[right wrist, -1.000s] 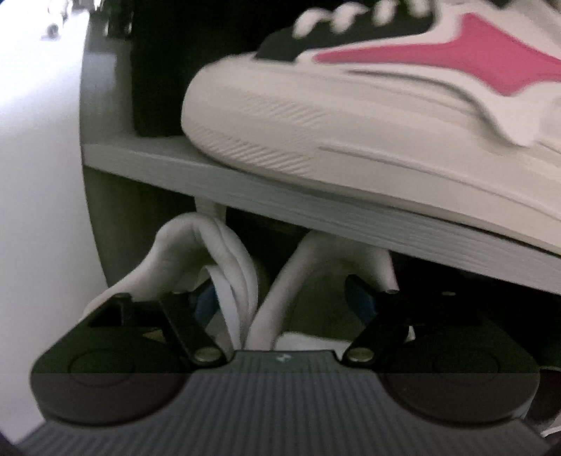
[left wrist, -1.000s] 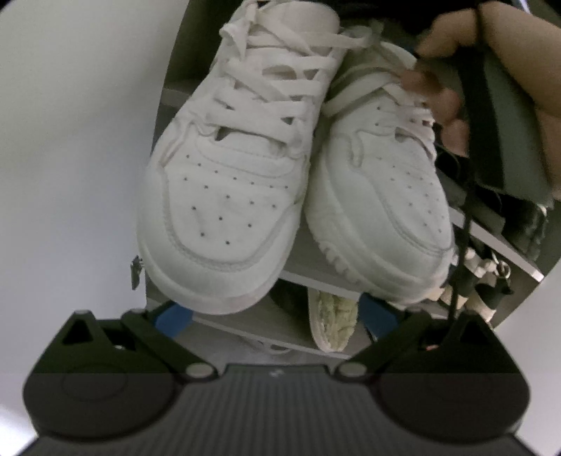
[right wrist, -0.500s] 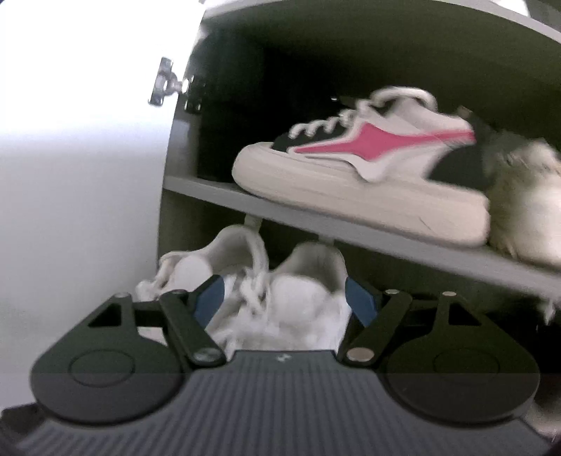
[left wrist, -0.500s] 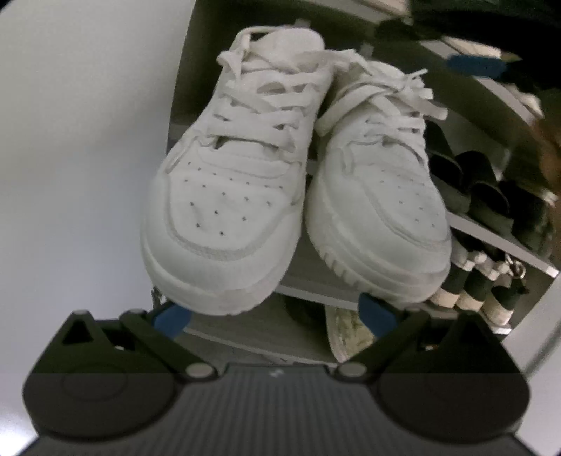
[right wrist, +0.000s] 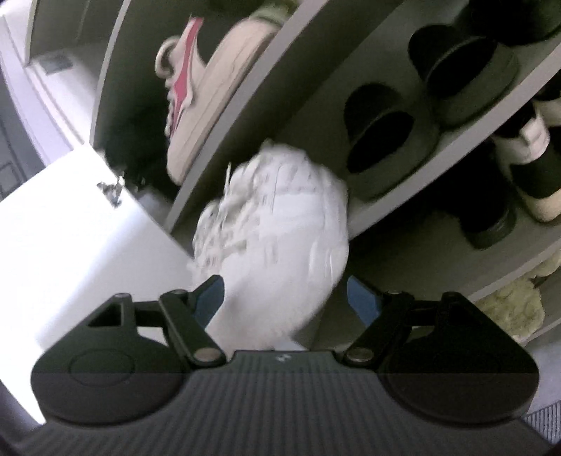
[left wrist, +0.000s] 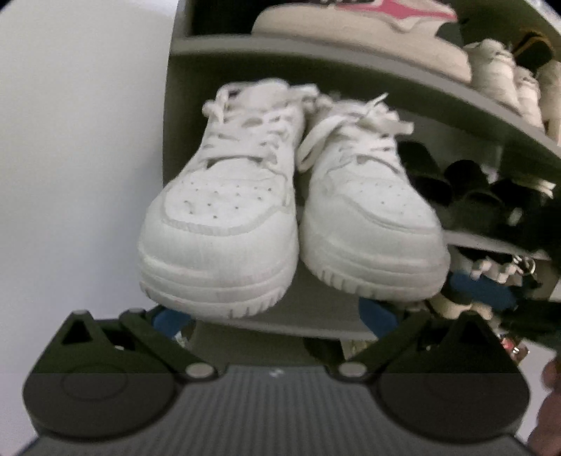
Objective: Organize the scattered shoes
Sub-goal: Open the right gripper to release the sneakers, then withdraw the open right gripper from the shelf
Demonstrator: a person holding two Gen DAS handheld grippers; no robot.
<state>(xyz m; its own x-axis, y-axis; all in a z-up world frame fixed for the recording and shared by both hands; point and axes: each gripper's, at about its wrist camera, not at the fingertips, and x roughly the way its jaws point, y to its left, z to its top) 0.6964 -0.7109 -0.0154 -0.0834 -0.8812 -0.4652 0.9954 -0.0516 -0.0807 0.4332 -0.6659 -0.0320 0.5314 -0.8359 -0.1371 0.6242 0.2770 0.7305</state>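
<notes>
Sneakers (left wrist: 294, 210) (shelved pair) sit above spread left tongs (left wrist: 275, 315).

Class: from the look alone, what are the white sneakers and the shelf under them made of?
White sneakers: probably smooth matte leather or synthetic, given perforated toes and stitched seams; flat woven laces; ridged rubbery soles. Shelf: grey matte board, likely laminate; flat, grainless edge.

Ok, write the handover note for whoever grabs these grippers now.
Left gripper: open, empty, facing the white sneaker pair.
Right gripper: open, empty, over the same pair; that view is blurred.
Done: the pair sits toes-out, side by side, at the left end of the grey shelf; a pink-striped sneaker is on the shelf above.
Left: no loose shoes in view; check beyond the rack.
</notes>
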